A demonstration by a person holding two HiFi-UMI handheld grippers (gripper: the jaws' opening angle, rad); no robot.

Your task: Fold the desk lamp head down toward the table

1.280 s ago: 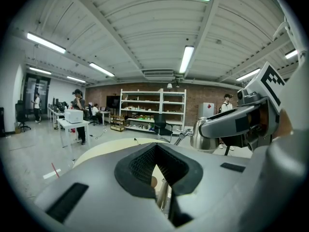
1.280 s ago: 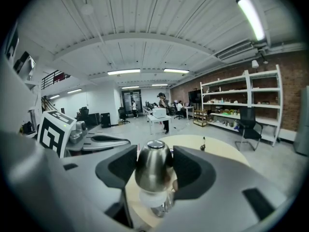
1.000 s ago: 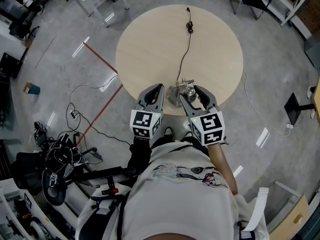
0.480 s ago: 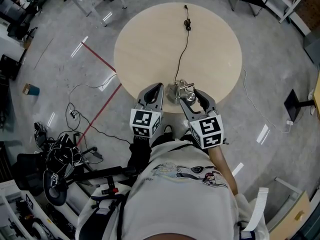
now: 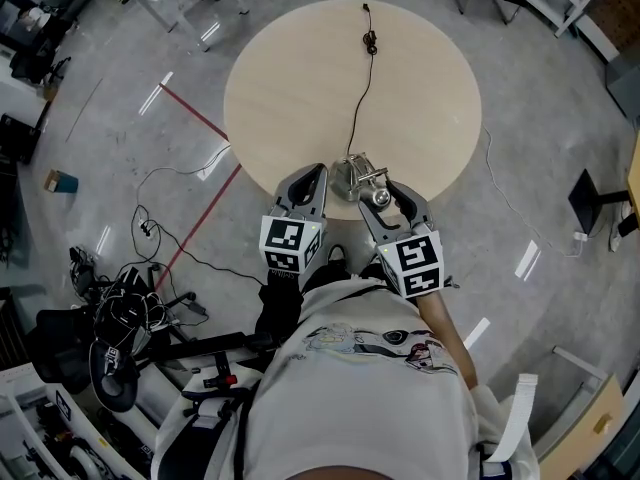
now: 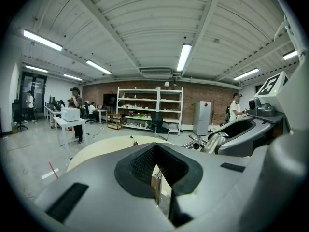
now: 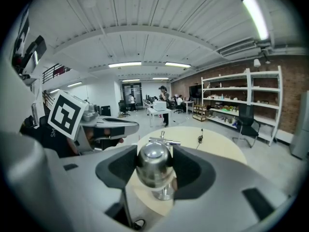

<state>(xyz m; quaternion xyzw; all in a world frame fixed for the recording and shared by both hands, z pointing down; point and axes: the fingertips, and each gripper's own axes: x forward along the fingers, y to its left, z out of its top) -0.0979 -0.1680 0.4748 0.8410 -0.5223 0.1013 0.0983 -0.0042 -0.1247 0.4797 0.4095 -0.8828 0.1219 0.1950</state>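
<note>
A chrome desk lamp stands at the near edge of the round table (image 5: 300, 88), its base (image 5: 343, 180) just in from the rim. My right gripper (image 5: 385, 194) is shut on the rounded chrome lamp head (image 5: 379, 197). In the right gripper view the lamp head (image 7: 154, 166) fills the gap between the jaws, with the base (image 7: 164, 195) below it and the thin lamp arm (image 7: 164, 140) behind. My left gripper (image 5: 311, 176) hovers just left of the base with its jaws together and nothing in them. In the left gripper view the lamp (image 6: 212, 141) shows at the right.
The lamp's black cord (image 5: 358, 98) runs across the table to an inline switch (image 5: 369, 40) at the far side. Cables lie on the grey floor (image 5: 160, 198) at the left beside a red floor line (image 5: 200, 118). Shelves (image 6: 149, 108) and people stand far off.
The lamp head in my right gripper has come nearer to me and away from the base. The left gripper has barely moved.
</note>
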